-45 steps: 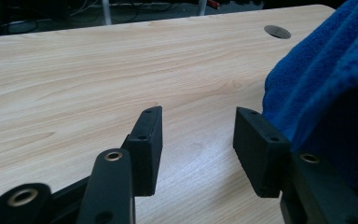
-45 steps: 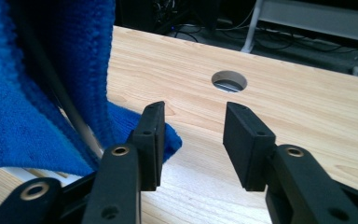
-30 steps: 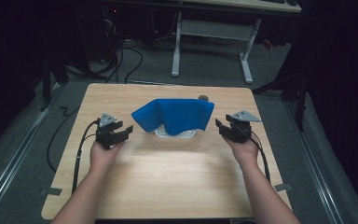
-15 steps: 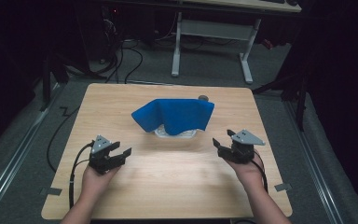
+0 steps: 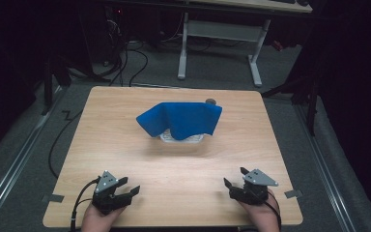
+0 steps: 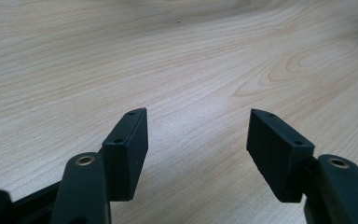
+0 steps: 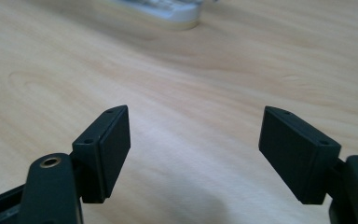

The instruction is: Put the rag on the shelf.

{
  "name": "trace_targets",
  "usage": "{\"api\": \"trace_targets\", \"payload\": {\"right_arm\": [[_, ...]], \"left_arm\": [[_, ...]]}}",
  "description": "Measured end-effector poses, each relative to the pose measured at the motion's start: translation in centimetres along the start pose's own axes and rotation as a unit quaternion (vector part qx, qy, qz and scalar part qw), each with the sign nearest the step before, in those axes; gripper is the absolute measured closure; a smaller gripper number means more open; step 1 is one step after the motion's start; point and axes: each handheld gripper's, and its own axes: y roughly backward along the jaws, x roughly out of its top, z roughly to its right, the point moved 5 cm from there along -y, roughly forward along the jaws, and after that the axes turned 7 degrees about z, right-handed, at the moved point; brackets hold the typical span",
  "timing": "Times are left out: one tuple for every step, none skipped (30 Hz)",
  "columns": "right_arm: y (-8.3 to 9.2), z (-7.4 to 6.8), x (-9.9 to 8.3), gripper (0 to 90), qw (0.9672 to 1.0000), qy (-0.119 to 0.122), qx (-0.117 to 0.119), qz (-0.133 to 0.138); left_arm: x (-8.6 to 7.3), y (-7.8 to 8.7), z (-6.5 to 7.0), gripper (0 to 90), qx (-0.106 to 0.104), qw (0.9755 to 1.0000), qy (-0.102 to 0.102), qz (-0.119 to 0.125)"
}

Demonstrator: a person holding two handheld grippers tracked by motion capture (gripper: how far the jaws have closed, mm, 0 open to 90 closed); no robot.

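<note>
Both grippers have pulled back from the blue cloth [image 5: 181,119] draped over a clear container [image 5: 182,137] mid-table, jaws having just opened wide and empty; cloth, long axis crosswise, lies ahead, between left gripper [image 5: 124,187] and right gripper [image 5: 235,177], roughly equidistant.

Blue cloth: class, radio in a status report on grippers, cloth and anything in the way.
Left gripper open, empty. Right gripper open, empty. Blue cloth draped over white container, mid-table. Bare wood between grippers and cloth.

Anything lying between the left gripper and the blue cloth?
No. In the high view, bare wooden table separates the left gripper from the blue cloth.
</note>
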Motion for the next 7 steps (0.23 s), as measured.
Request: {"api": "trace_targets", "payload": {"right_arm": [[0.0, 0.0, 0.0, 25.2, 1.0000, 0.000, 0.000, 0.000], [0.1, 0.9, -0.1, 25.2, 0.9998, -0.017, -0.007, 0.004], [0.1, 0.9, -0.1, 25.2, 0.9998, -0.017, -0.007, 0.004], [-0.1, 1.2, -0.7, 26.1, 0.9997, -0.022, -0.004, -0.001], [-0.1, 1.1, -1.0, 26.9, 0.9997, -0.026, -0.002, -0.005], [-0.1, 1.1, -1.0, 26.9, 0.9997, -0.026, -0.002, -0.005], [-0.1, 1.0, -1.2, 27.4, 0.9996, -0.026, 0.002, -0.009]], "left_arm": [[0.0, 0.0, 0.0, 39.1, 0.000, 1.0000, 0.000, 0.000], [0.0, -0.2, 0.1, 39.0, 0.000, 1.0000, 0.001, -0.003], [0.0, -0.2, 0.1, 39.0, 0.000, 1.0000, 0.001, -0.003], [0.1, -0.3, 0.1, 39.0, 0.000, 1.0000, 0.000, -0.005], [0.3, -0.5, 0.1, 38.9, 0.002, 1.0000, -0.002, -0.004], [0.3, -0.5, 0.1, 38.7, 0.002, 1.0000, -0.002, -0.004], [0.4, -0.6, 0.0, 38.7, -0.001, 1.0000, -0.002, -0.005]]}}
